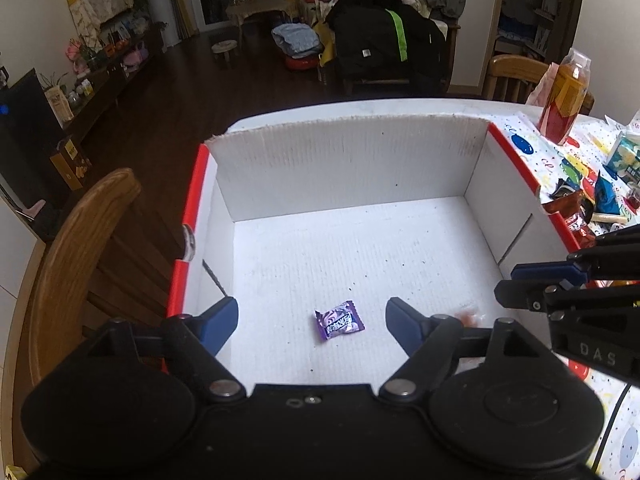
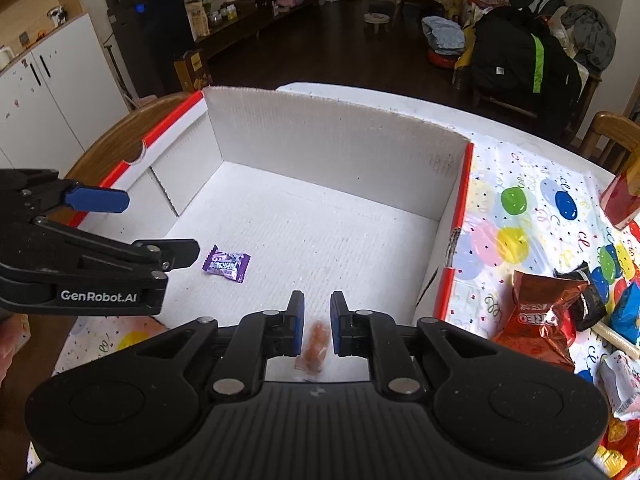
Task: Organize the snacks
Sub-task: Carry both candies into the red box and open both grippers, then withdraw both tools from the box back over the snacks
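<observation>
Left wrist view. Your left gripper (image 1: 312, 320) fills the bottom of the frame, its blue-padded fingers spread wide and holding nothing. Between the fingertips, on the floor of the white cardboard box (image 1: 344, 160), lies one purple wrapped candy (image 1: 339, 321), touching neither finger. A small orange candy (image 1: 469, 317), blurred, lies just right of the right-hand finger. At the right edge of the frame your right gripper (image 1: 560, 280) reaches in over the box's red-trimmed wall. In the upper right, on the counter's balloon-print cloth (image 1: 524, 142), stand a bottle (image 1: 564, 98) and a cluster of snack packets (image 1: 580, 204).

Right wrist view. Your right gripper (image 2: 317, 322) sits at bottom centre, fingers narrowly apart; the orange candy (image 2: 316, 344) shows in the gap, apart from both pads, not gripped. The purple wrapped candy (image 2: 226, 263) lies left of centre on the box (image 2: 332, 136) floor, just beside the lower finger of your left gripper (image 2: 156, 224), which enters from the left, wide open. A red Oreo packet (image 2: 536, 320) lies at lower right on the cloth (image 2: 516, 200).
</observation>
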`<state>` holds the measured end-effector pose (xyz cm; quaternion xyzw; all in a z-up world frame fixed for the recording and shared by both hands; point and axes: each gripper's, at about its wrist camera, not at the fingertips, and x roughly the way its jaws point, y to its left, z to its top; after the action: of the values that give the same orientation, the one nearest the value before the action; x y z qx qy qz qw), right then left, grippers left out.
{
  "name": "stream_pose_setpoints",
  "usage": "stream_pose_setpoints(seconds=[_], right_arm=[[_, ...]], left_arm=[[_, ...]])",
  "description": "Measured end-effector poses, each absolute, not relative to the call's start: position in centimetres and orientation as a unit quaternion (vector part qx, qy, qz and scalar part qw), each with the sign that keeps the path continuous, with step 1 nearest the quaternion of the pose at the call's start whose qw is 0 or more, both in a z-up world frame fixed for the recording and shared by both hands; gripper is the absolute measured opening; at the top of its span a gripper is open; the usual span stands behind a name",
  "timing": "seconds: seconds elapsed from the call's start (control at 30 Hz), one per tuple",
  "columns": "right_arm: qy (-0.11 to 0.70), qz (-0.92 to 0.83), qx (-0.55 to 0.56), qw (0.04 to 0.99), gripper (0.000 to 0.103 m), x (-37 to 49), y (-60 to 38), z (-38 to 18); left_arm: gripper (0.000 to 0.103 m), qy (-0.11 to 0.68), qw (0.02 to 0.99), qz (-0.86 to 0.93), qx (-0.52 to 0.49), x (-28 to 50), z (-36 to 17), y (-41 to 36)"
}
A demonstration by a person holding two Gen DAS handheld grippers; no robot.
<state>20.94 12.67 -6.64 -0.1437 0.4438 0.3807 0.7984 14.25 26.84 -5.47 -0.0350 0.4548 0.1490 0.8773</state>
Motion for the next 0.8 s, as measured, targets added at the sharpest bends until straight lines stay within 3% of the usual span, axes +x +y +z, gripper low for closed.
stream_pose_setpoints(seconds=[0.17, 0.27, 0.33, 0.57, 0.8], right_arm=[[0.439, 0.382, -0.131, 0.803, 0.025, 20.4, 11.7, -5.7], [0.43, 0.387, -0.129, 0.805, 0.039, 19.9, 11.1, -4.8], [0.424, 0.392, -0.126, 0.807, 0.071, 19.5, 10.8, -4.2], [0.4, 0.397, -0.119, 0.817, 0.073, 18.0, 8.5, -1.9], [0.385, 0.388, -0.093, 0.832, 0.081, 17.3, 4.9, 0.1]], left_arm=[[0.081, 0.445, 0.882, 0.15, -0.036, 13.2, -4.6, 26.5], [0.083, 0.44, 0.885, 0.149, -0.04, 12.7, -4.2, 26.4], [0.083, 0.437, 0.886, 0.147, -0.044, 12.2, -3.8, 26.3], [0.085, 0.417, 0.898, 0.129, -0.046, 10.8, -2.3, 24.8], [0.094, 0.393, 0.913, 0.104, -0.044, 10.1, -0.7, 22.3]])
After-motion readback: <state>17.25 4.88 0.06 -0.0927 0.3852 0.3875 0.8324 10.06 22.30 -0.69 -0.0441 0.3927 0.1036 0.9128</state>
